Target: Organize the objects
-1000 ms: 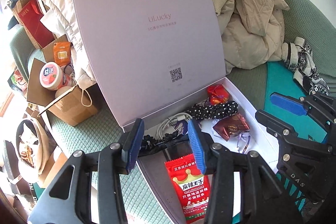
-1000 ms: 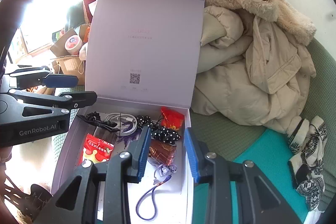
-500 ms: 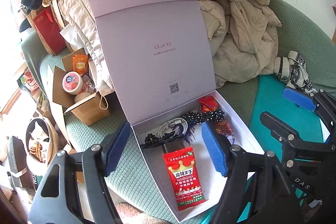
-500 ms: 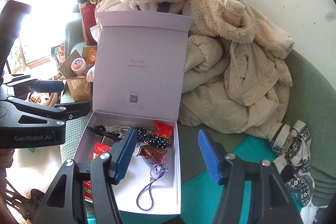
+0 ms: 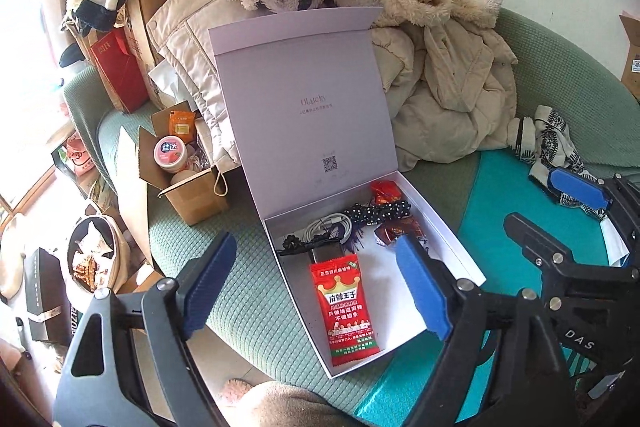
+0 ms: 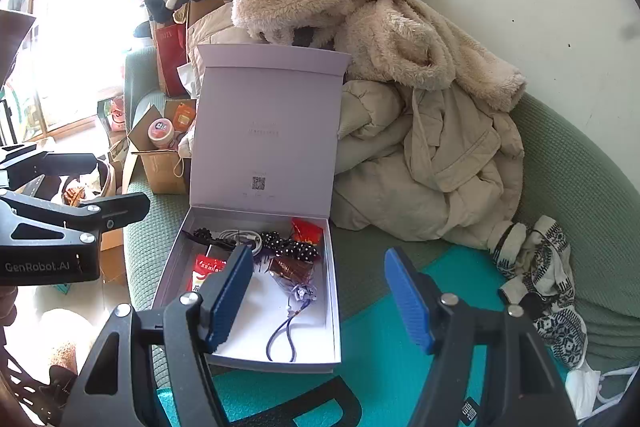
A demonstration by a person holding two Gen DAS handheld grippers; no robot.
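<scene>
A pale lilac box (image 5: pixel 448 227) (image 6: pixel 334 275) lies on the green sofa with its lid (image 5: pixel 308 107) (image 6: pixel 264 131) standing upright. Inside lie a red snack packet (image 5: pixel 346 307) (image 6: pixel 206 265), a white cable (image 5: pixel 328 227), a black dotted hair band (image 5: pixel 380 213) (image 6: pixel 290 247), a red candy (image 5: pixel 384 191) (image 6: pixel 307 230), a brown wrapper (image 6: pixel 290 269) and a purple cord (image 6: pixel 288 327). My left gripper (image 5: pixel 312 291) is open and empty above the box's near end. My right gripper (image 6: pixel 318 303) is open and empty above the box's right edge.
Beige coats (image 6: pixel 420 131) are piled behind and right of the box. A patterned cloth (image 6: pixel 536 287) lies on the sofa at right, beside a teal mat (image 6: pixel 400 367). A cardboard box with a pink jar (image 5: pixel 172 153) stands left of the lid. Bags crowd the floor at left.
Both grippers have pulled back and up from the box and opened wider. The whole box and its upright lid now show.
</scene>
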